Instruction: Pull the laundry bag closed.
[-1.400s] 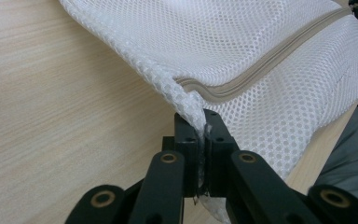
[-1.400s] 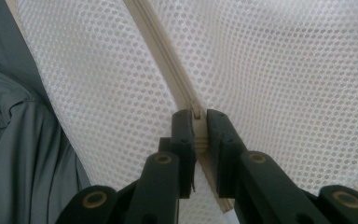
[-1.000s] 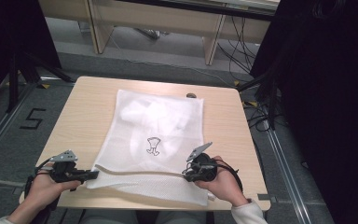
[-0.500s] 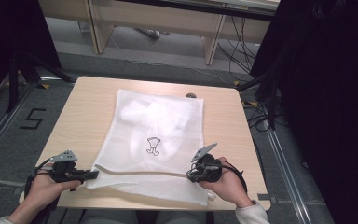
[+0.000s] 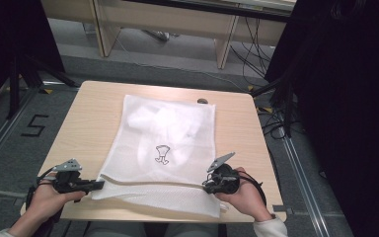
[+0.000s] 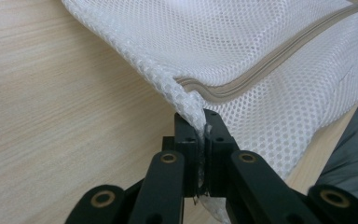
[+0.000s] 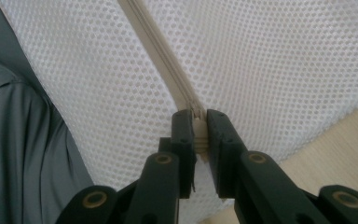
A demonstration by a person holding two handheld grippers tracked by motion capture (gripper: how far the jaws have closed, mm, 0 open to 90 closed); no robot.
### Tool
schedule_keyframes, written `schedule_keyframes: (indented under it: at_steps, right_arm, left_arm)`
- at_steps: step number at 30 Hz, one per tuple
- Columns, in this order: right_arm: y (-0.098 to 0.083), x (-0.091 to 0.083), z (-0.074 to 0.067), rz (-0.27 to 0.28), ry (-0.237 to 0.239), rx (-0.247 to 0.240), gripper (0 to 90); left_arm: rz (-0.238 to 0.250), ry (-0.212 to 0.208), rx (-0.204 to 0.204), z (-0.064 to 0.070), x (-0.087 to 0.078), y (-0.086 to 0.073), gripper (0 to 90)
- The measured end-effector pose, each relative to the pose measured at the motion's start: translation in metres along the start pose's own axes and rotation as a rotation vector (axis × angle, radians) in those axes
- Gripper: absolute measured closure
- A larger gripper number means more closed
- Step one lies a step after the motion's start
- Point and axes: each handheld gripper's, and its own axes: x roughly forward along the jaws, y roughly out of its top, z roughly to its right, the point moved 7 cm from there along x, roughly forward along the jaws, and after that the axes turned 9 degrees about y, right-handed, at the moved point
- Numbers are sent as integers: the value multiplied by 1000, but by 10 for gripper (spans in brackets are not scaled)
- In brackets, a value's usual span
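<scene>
A white mesh laundry bag [image 5: 168,128] lies flat on the wooden table [image 5: 94,113], with pale cloth and a small dark print [image 5: 162,154] showing inside it. A beige zipper [image 5: 148,181] runs across its near end. My left gripper [image 5: 97,185] is shut on the bag's near left corner; in the left gripper view the jaws [image 6: 200,135] pinch the mesh just where the zipper [image 6: 270,60] ends. My right gripper [image 5: 206,186] is shut on the zipper's right end; the right gripper view shows the zipper [image 7: 154,42] running into the closed jaws [image 7: 199,133].
A small dark object [image 5: 202,101] sits near the table's far edge. The bag's near end hangs over the table's front edge above the person's grey clothing [image 7: 18,140]. Desk legs [image 5: 224,47] and cables [image 5: 256,54] are on the floor beyond, and a floor mark "5" [image 5: 34,126] is to the left.
My right gripper has shifted slightly to the right while holding the zipper end, and the zipper line lies straighter. The left gripper has stayed put.
</scene>
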Motion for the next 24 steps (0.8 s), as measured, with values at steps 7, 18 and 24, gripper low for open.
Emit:
schedule_keyframes:
  at_steps: [7,18,24]
  right_arm:
    - [-9,-5,3,-1,-5,27,823]
    - [-23,-3,10,-40,-13,27,823]
    - [-29,0,11,-70,-12,52,823]
  left_arm:
    - [-4,-3,2,0,0,0,856]
    - [-9,-11,-5,1,0,-1,856]
    - [-5,-14,-6,2,1,-1,856]
